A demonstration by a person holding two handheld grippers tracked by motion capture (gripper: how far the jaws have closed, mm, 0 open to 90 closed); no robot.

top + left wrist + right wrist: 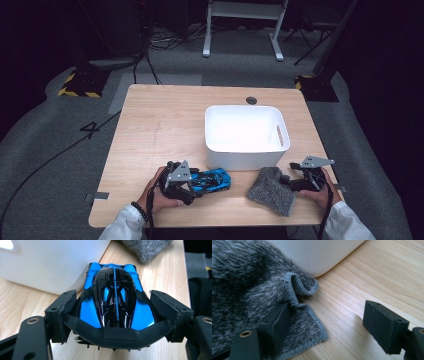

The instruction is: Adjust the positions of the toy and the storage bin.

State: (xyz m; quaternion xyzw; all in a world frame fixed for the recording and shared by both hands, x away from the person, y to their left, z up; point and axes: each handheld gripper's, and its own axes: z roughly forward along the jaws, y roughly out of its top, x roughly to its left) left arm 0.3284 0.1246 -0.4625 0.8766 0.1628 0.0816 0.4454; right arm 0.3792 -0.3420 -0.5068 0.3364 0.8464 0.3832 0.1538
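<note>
Wooden table [160, 130]; white bin [245, 135] and grey cloth [272, 190] lie on it.

A glossy blue and black toy car [115, 297] is held level just off the wooden table, beside the white bin. A fuzzy grey cloth [271, 190], one corner curled, lies nearby.

The car [115, 297] is glossy blue with a black roof and a thin blue stripe down its middle. The cloth [244, 285] is mottled grey with a plain grey stitched hem, the bin [246, 135] white, the table [160, 125] pale wood grain.
</note>
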